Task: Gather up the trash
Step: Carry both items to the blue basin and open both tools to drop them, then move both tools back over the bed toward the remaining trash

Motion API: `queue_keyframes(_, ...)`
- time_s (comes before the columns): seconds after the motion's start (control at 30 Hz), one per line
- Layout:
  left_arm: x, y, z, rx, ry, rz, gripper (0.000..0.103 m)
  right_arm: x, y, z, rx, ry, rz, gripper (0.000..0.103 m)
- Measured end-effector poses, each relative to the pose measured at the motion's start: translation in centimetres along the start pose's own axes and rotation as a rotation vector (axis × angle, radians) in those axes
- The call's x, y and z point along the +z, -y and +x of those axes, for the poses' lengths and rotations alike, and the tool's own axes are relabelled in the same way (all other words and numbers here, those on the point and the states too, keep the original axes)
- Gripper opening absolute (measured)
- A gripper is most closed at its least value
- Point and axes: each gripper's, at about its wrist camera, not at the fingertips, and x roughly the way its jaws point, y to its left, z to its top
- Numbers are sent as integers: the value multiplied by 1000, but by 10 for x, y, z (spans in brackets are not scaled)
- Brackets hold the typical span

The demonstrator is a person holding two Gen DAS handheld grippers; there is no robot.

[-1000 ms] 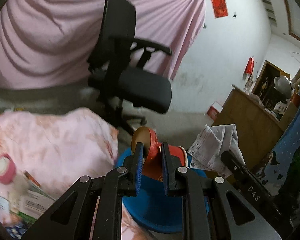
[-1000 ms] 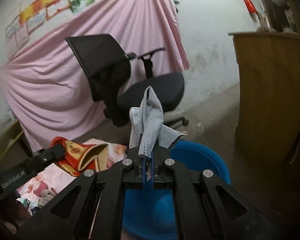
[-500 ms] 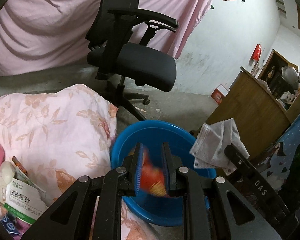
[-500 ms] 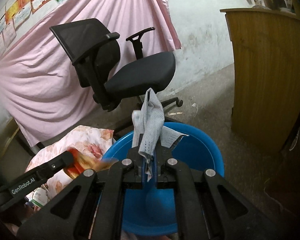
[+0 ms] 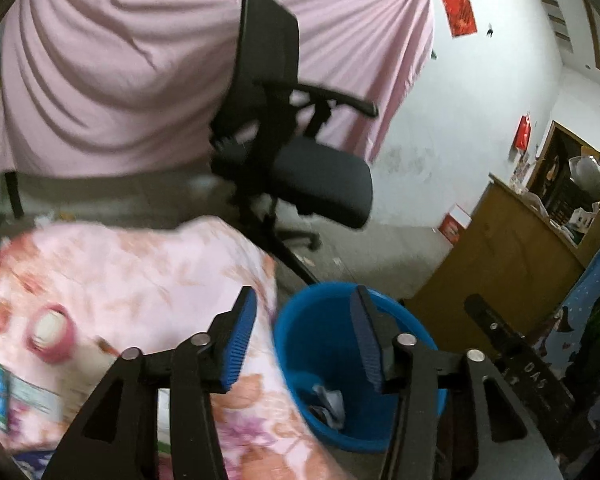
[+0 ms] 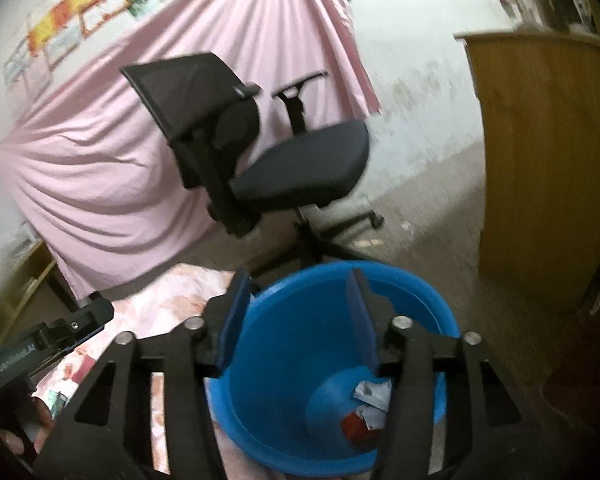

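Observation:
A blue plastic bin (image 5: 300,320) (image 6: 412,292) stands on the floor beside a table draped in a pink floral cloth (image 5: 140,276). At the bin's bottom lie a grey face mask (image 6: 374,394) (image 5: 330,400) and a red wrapper (image 6: 354,426). My left gripper (image 5: 302,334) hovers over the bin's left rim, its jaws opening with nothing between them. Directly above the bin, my right gripper (image 6: 296,316) also has its jaws opening and empty.
A black office chair (image 5: 292,176) (image 6: 268,160) stands behind the bin before a pink curtain (image 5: 120,60). A wooden cabinet (image 6: 540,152) is at the right. On the cloth lie a pink tape roll (image 5: 50,330) and a green-and-white packet (image 5: 4,388).
Both grippers opened. The red wrapper dropped from the left one and the grey mask from the right one; both now lie in the bin. The left view swung toward the table.

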Motion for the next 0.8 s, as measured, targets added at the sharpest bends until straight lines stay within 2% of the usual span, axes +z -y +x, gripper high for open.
queue_keyframes(0.13, 4, -11, -36, 42, 105, 15, 60, 4, -24, -19, 61, 96, -60, 91)
queue_keyframes(0.23, 5, -20, -56, 49, 161, 1, 81, 4, -44, -32, 109, 168, -100, 103)
queue_keyframes(0.27, 6, -25, -65, 44, 184, -10, 84, 4, -51, -37, 121, 195, -112, 103)
queue_keyframes(0.43, 5, -38, -101, 84, 267, -5, 87, 4, -76, -54, 191, 289, -142, 103)
queue_keyframes(0.53, 1, -45, -120, 131, 315, 8, 98, 1, -92, -64, 228, 327, -173, 103)
queue_keyframes(0.63, -8, -60, -142, 188, 375, 8, 99, -4, -107, -71, 257, 351, -188, 103)
queue_keyframes(0.8, -22, -82, -168, 271, 425, 14, 99, -15, -130, -73, 308, 353, -208, 103)
